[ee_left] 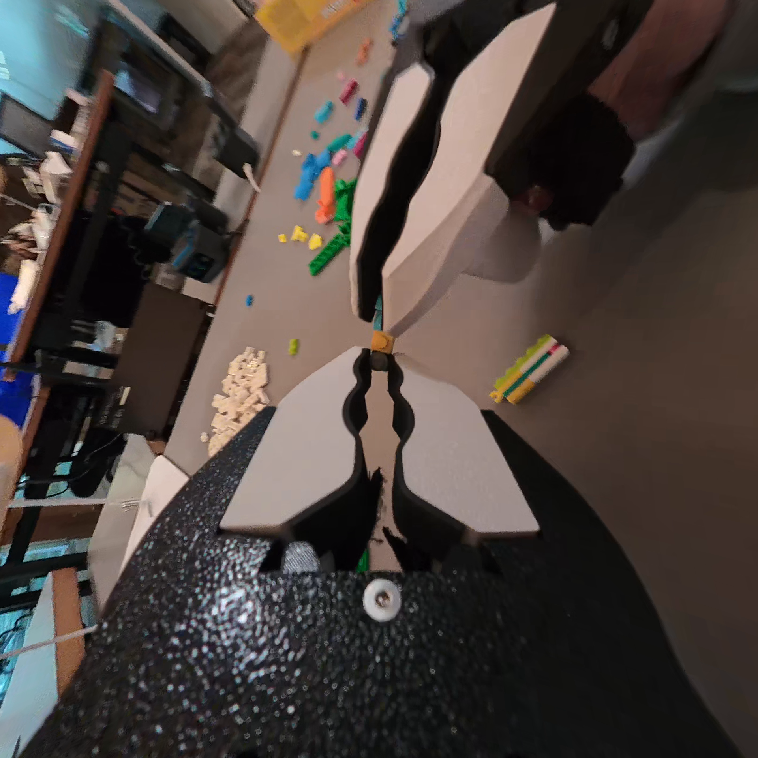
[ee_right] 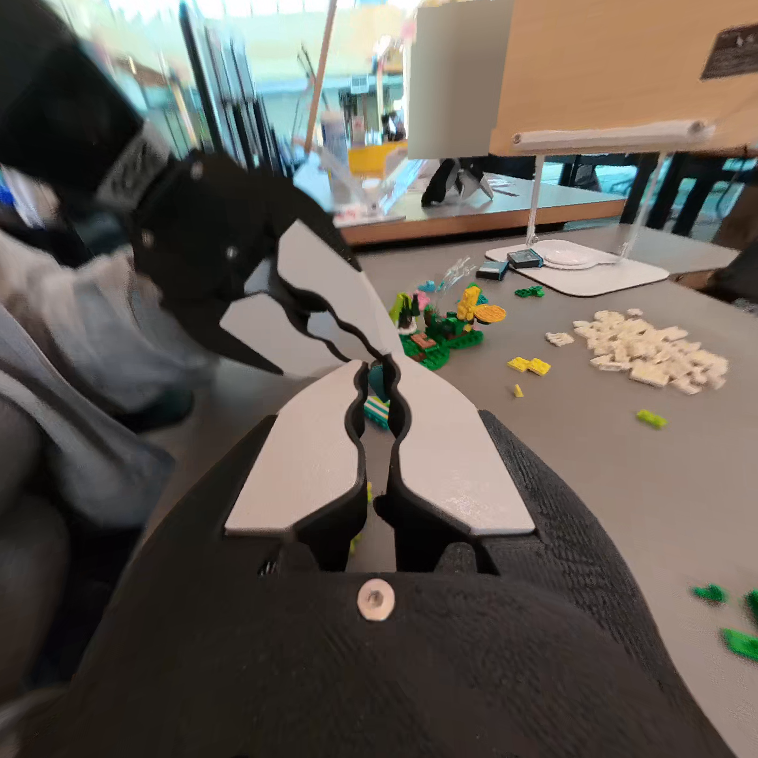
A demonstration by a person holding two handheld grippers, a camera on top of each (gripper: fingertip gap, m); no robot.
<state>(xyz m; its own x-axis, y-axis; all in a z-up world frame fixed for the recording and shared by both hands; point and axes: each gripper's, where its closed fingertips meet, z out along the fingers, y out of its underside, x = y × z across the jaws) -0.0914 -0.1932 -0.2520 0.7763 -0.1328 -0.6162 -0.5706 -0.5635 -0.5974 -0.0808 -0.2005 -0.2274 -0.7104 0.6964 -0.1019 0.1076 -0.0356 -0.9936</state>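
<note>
Small dark round piece [ee_left: 378, 363] pinched at the tip of the left tool [ee_left: 378, 361], both black pads against its sides. An orange one-stud brick [ee_left: 382, 341] sits right on top of that dark piece, touching it. Above the orange brick a teal piece [ee_left: 378, 313] runs up into the tip of the right tool [ee_left: 375, 316], which is closed on it. The two tools meet tip to tip above the grey tabletop [ee_left: 615, 410], with the little stack between them.

Right wrist view: the right tool [ee_right: 378, 375] is clamped on the teal piece [ee_right: 376, 381] with the pads close together; the left tool [ee_right: 379, 355] comes in from the upper left, nearly closed, tip against the right tool's tip. Behind the jaws lies a striped white-and-teal block [ee_right: 376, 410] on the tabletop.

Around: a striped brick stack [ee_left: 531, 369], lime, white, green and yellow, lies on its side, well apart from the tools. A pile of white pieces [ee_left: 242, 393] lies on the other side, with one lime brick [ee_left: 293, 346] near it. Farther off are loose bricks in green, blue, orange and pink [ee_left: 328, 184]. The right view also shows a small green-based build [ee_right: 447, 324], two yellow plates [ee_right: 529, 365] and a white stand base [ee_right: 574, 270].
</note>
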